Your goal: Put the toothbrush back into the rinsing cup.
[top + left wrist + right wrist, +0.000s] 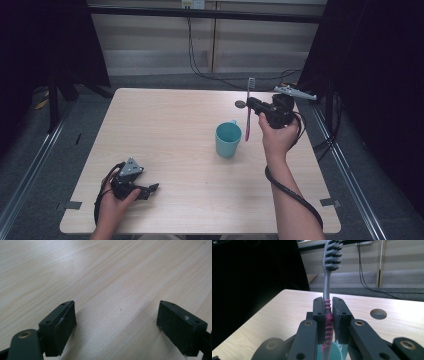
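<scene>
— Gripper on my left (150, 189) first, since it is nearest: I am resting it low on the table (165, 130) at the near left corner, my hand (114, 202) wrapped round its body. Its jaws are standing wide apart with bare wood between them, so it is carrying nothing.

— And the other one?

— I am holding the right gripper (328, 315) up above the far right part of the table, wrist bent back. Its jaws are clamping a toothbrush (327, 292) by the ribbed pink part of the handle, bristles up, the grey neck rising clear of the pads.

— How is that brush going to handle?

— I am judging it light and stiff, but thin and smooth, so it could swivel or slip between flat pads. The ribbed rubbery section looks like the best hold, and that is where I am pinching it.

— Where is it relative to the cup?

— In the high view its lower end is hanging just beside the teal cup (227, 140), at the right of the rim; I cannot tell whether it is touching. Farther off is a round hole in the table (240, 104).
</scene>
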